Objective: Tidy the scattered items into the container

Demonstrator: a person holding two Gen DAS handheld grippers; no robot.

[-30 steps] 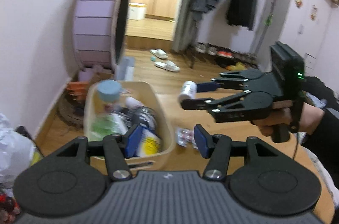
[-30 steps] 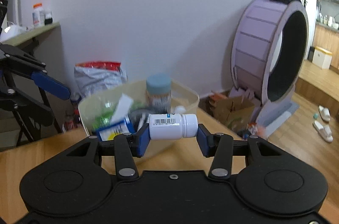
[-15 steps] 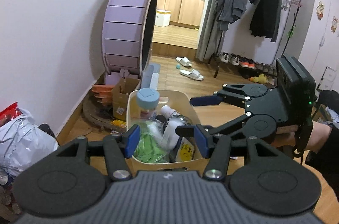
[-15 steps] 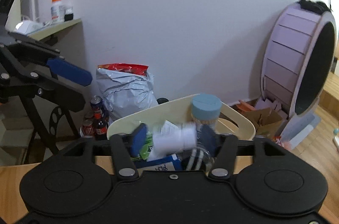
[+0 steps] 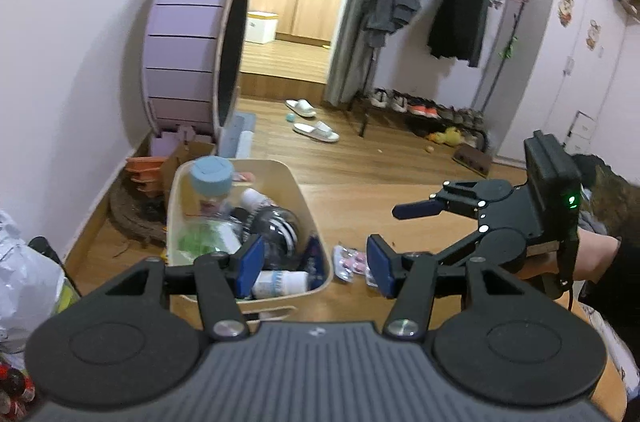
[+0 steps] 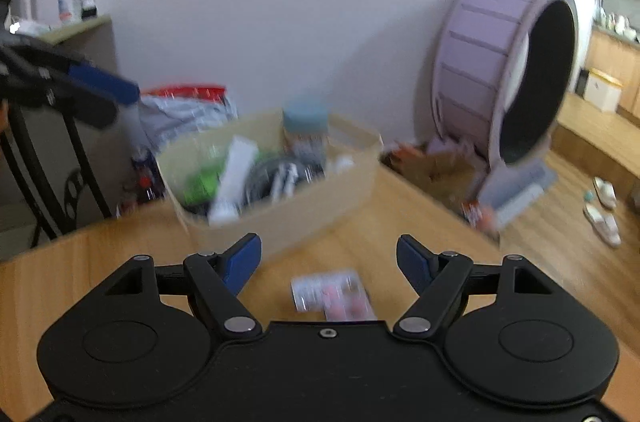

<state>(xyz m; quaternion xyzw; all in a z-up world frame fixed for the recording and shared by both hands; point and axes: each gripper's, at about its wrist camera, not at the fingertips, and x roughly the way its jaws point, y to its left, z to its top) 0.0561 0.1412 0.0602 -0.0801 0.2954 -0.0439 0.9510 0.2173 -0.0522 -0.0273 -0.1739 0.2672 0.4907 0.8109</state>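
The beige container (image 5: pixel 301 196) stands on the wooden table and holds a blue-lidded jar (image 5: pixel 211 178), a white pill bottle (image 5: pixel 280 280) and several other items. A blister pack of pink pills (image 5: pixel 352 260) lies on the table just right of it. My left gripper (image 5: pixel 314 262) hovers open over the container's near corner, holding nothing. My right gripper (image 5: pixel 404 230) sits to the right above the table. In the blurred right wrist view the right gripper (image 6: pixel 328 258) has its jaws opening, empty, with the blister pack (image 6: pixel 332 296) on the table below them and the container (image 6: pixel 288 218) beyond.
A large purple wheel (image 5: pixel 192 50) stands against the wall behind the container, with cardboard boxes (image 5: pixel 180 158) at its foot. A silver bag (image 6: pixel 184 114) and cans sit on the floor past the table's edge. A clothes rack (image 5: pixel 452 2) is far right.
The right gripper carried the white pill bottle over the container, let it go there, then drew back and down toward the blister pack with its jaws spread. The left gripper stayed open.
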